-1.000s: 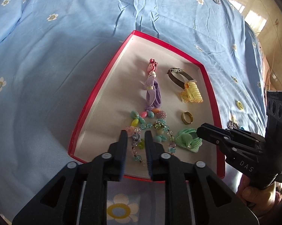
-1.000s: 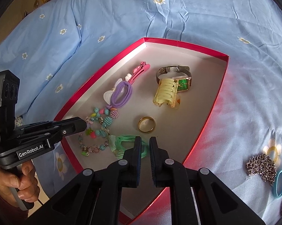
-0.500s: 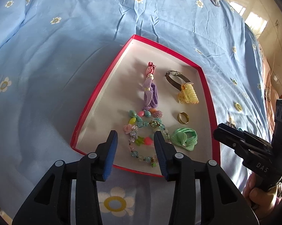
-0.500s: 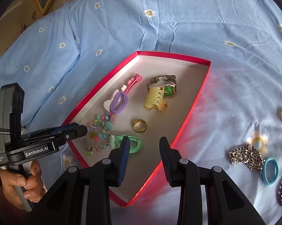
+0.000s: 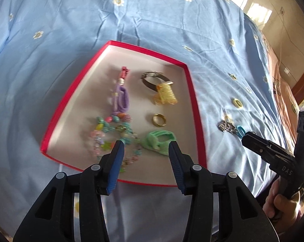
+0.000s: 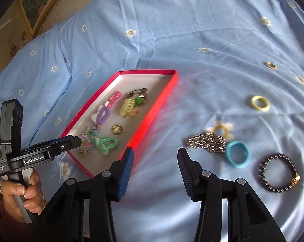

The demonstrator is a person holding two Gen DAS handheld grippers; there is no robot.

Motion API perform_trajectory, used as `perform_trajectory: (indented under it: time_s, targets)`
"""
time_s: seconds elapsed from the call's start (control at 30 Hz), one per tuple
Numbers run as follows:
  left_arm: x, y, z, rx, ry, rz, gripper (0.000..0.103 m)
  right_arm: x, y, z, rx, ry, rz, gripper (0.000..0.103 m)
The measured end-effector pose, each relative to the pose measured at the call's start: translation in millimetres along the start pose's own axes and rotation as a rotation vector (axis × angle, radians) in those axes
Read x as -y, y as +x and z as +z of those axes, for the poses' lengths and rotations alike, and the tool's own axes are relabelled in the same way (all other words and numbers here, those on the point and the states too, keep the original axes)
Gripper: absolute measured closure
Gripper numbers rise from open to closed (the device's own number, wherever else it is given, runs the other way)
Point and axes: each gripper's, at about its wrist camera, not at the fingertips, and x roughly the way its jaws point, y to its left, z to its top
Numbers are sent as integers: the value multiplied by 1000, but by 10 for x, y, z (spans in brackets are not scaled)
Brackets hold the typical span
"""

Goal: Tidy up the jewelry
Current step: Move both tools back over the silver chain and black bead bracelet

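A red tray lies on the blue bedsheet and holds a bead necklace, a green scrunchie, a gold ring, a yellow claw clip, a watch and a purple hair tie. My left gripper hovers above the tray's near end; its jaws are opening with nothing between them. My right gripper is over bare sheet to the right of the tray, also opening and empty. Just beyond it lie a silver chain, a blue ring and a dark bracelet.
A yellow ring and a small trinket lie farther out on the sheet. A hand grips the left tool's handle at the lower left. A framed picture leans at the bed's far left edge.
Both grippers went from nearly shut to open and drew back upward. The right one swung to the right, off the tray and over the sheet near the loose pieces.
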Motion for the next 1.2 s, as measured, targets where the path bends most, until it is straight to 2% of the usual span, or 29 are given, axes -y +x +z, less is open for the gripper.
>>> perform_trajectory:
  time_s: [0.27,0.6,0.97,1.2]
  targets:
    - [414,55,-57,-22,78,-46,58,445,-294,-146,38,93,-72,56]
    - [936,134,-77,-33,193,-86,57,774,-505,-317,65,159,-113,56]
    - [1379,363,-40,-69,323,-102,57,928,-534,-340,58,148,-143,56]
    - [1531,520,38,-94,366,-108,54,948,-461,-277,36,118,-158,56]
